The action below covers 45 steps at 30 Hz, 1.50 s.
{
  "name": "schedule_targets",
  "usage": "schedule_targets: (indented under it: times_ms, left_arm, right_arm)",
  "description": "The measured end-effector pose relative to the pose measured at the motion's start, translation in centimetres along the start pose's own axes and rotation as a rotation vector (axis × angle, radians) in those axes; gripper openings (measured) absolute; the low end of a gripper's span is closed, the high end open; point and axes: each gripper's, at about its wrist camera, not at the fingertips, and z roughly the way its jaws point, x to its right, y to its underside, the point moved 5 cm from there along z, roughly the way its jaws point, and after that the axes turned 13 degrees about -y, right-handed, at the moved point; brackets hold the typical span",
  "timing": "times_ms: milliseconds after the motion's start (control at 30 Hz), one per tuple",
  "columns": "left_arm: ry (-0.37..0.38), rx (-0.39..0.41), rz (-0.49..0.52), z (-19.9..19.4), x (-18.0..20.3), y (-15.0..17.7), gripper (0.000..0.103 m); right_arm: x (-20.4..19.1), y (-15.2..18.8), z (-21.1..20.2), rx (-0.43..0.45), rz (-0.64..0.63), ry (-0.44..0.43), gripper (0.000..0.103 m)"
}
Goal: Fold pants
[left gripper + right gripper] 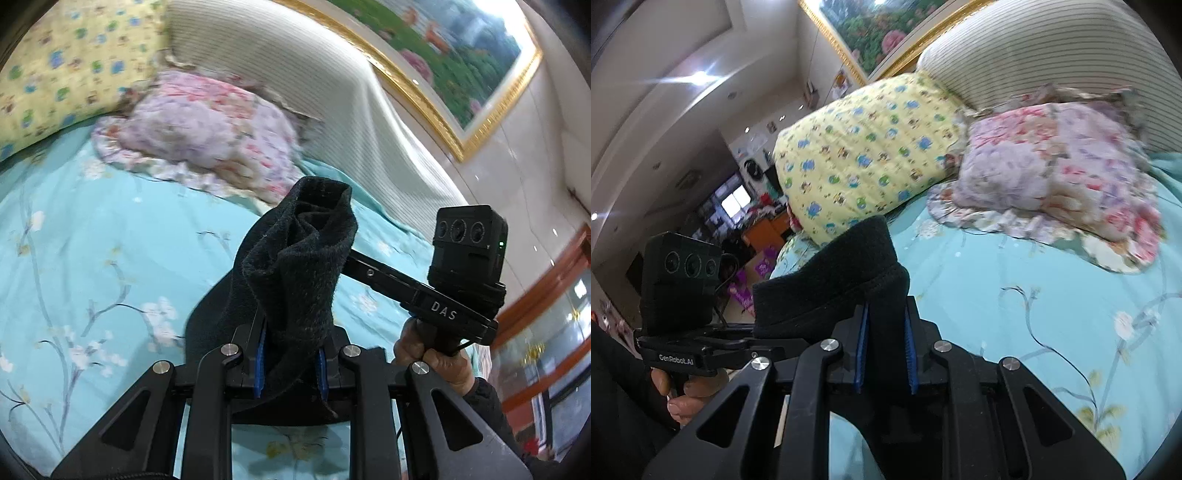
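In the left wrist view, the left tongs [291, 363] are clamped on a thick bunch of black fleecy pants [295, 266], the cloth pinched between the blue pads [260, 363] and rising in a rumpled fold above them. Just to the right, a hand [432, 354] grips the handle of the other tool, whose camera block [467, 240] sits on top, and its black bar runs into the same dark cloth.

In the right wrist view, the right tongs [885, 345] are likewise closed on the pants [834, 291], a band of fabric standing between their blue pads [861, 347] and a rolled edge stretching off to the left. The other tool's camera block [679, 275] and the hand [689, 397] holding it show at the lower left. The garment is held up off the bed between the two tools.

Beneath lies the bed's turquoise sheet [92, 258] printed with pale blossom branches. Farther back rests a pink and lilac floral pillow [207, 136], slightly blurred, with a yellow quilt [70, 62] patterned in blue and green beside it. Behind both rises a striped cream headboard cover [295, 62], and above that hangs a gold-framed landscape painting [443, 48] on the wall.
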Motion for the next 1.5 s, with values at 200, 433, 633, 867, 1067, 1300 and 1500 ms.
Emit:
schedule_targets:
  times_ms: [200, 433, 633, 867, 1067, 1300, 1500]
  left_arm:
    - [0.040, -0.040, 0.098, 1.1, 4.9, 1.7, 0.021]
    - [0.063, -0.087, 0.211, 2.8, 9.6, 4.1, 0.021]
    - [0.061, -0.140, 0.285, 5.0, 12.5, 6.7, 0.021]
    - [0.058, -0.188, 0.338, 7.3, 14.3, 8.8, 0.021]
    - [0.052, -0.210, 0.379, 9.1, 15.7, 9.8, 0.021]
    - [0.044, -0.231, 0.409, 10.5, 16.4, 10.6, 0.021]
    - [0.037, -0.246, 0.420, 11.3, 16.5, 11.1, 0.021]
  right_arm:
    - [0.7, 2.0, -4.5, 0.065, 0.042, 0.044, 0.019]
    - [1.9, 5.4, -9.5, 0.163, 0.109, 0.096, 0.019]
    - [3.3, 8.5, -12.3, 0.217, 0.174, 0.135, 0.019]
    - [4.9, 11.6, -14.5, 0.256, 0.244, 0.164, 0.019]
    - [5.8, 13.5, -16.1, 0.280, 0.283, 0.184, 0.019]
    - [6.6, 14.8, -16.9, 0.287, 0.315, 0.201, 0.019]
    - [7.2, 15.7, -17.0, 0.272, 0.344, 0.221, 0.019]
